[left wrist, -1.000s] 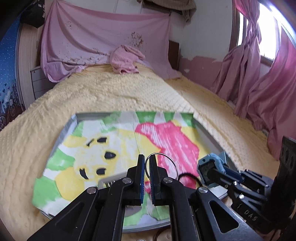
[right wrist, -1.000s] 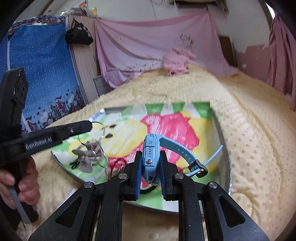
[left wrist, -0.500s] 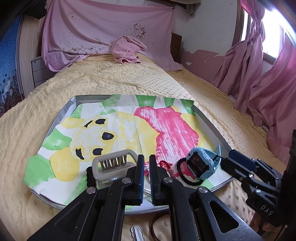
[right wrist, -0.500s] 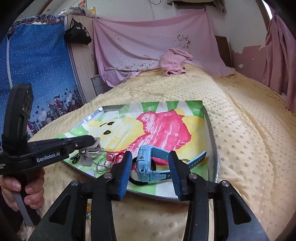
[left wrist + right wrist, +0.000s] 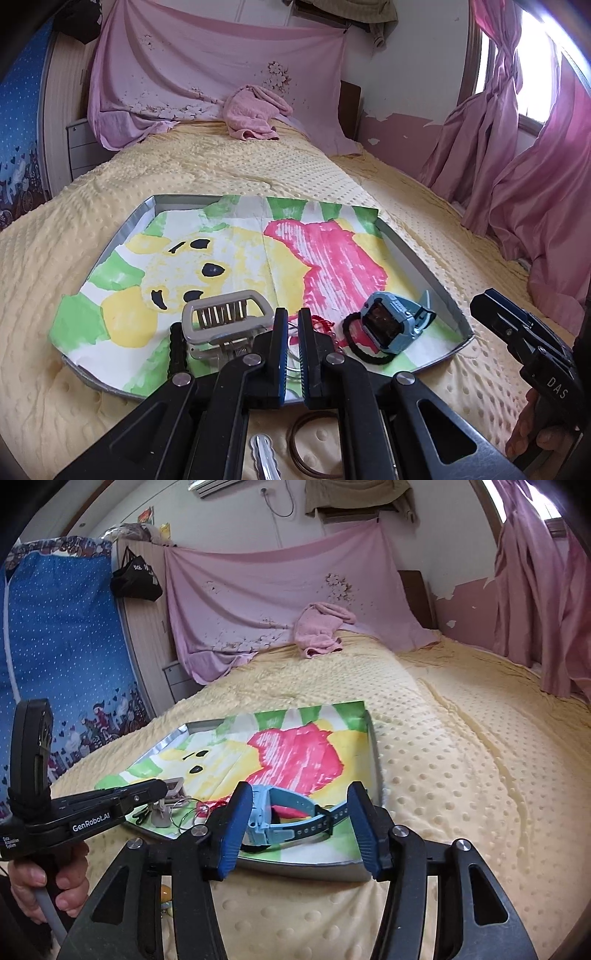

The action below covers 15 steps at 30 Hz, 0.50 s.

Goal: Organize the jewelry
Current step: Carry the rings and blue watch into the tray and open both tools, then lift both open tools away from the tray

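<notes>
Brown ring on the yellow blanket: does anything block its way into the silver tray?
Only the silver tray's low rim lies between them; the left gripper hangs over that stretch beside the thin brown ring.

- Light blue is seen on the watch (image 5: 393,325).
- The paper (image 5: 236,266) in the tray is painted yellow, pink, green.
- The bedspread (image 5: 461,757) around the tray is dotted pale yellow.

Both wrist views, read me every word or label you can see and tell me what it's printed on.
"GenRobot.AI": white print on the side of the left claw, seen from the right wrist view.
"DAS": white letters on the body of the right claw, seen from the left wrist view.
Small white print on the left claw's handle: too small to read.
Blue smartwatch screen: dark, nothing legible.
</notes>
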Motion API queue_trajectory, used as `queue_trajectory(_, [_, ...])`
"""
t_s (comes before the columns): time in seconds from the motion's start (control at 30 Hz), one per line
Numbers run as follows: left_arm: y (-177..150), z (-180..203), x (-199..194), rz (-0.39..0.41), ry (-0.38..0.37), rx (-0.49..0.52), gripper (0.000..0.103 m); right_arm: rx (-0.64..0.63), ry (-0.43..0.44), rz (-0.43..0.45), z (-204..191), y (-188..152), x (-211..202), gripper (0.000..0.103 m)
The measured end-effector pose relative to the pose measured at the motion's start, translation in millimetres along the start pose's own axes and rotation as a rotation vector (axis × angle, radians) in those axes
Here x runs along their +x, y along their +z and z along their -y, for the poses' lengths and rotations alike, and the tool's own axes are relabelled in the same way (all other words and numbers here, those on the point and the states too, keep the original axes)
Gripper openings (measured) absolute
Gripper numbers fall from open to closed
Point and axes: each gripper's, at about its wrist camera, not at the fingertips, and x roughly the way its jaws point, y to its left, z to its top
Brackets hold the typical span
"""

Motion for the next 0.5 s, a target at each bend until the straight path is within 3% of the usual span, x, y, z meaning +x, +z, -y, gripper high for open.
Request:
queue_trajectory(0.13, [-2, 3, -8, 0.007, -0.014, 0.01, 0.006, -0.003, -0.015, 0.01, 0, -1, -10, 0.059])
queue_trajectory(0.23, [-3, 5, -14, 0.016, -0.014, 0.017, 0.011, -0.001, -0.018, 0.012, -1, -2, -16, 0.06])
queue_trajectory(0.27, [-4, 5, -17, 0.021, -0.014, 0.018, 0.021, -0.002, -0.018, 0.012, -2, -2, -18, 0.061])
queue_trajectory(0.3, [-5, 5, -21, 0.03, -0.01, 0.016, 0.04, -0.003, -0.02, 0.013, -3, -3, -21, 0.061])
queue_trajectory(0.37, [-8, 5, -33, 0.075, 0.017, 0.01, 0.069, -0.006, -0.023, 0.017, -4, -3, -25, 0.063])
queue_trajectory(0.5, [-11, 4, -50, 0.114, 0.033, 0.018, 0.07, -0.007, -0.03, 0.032, -8, -4, -38, 0.064])
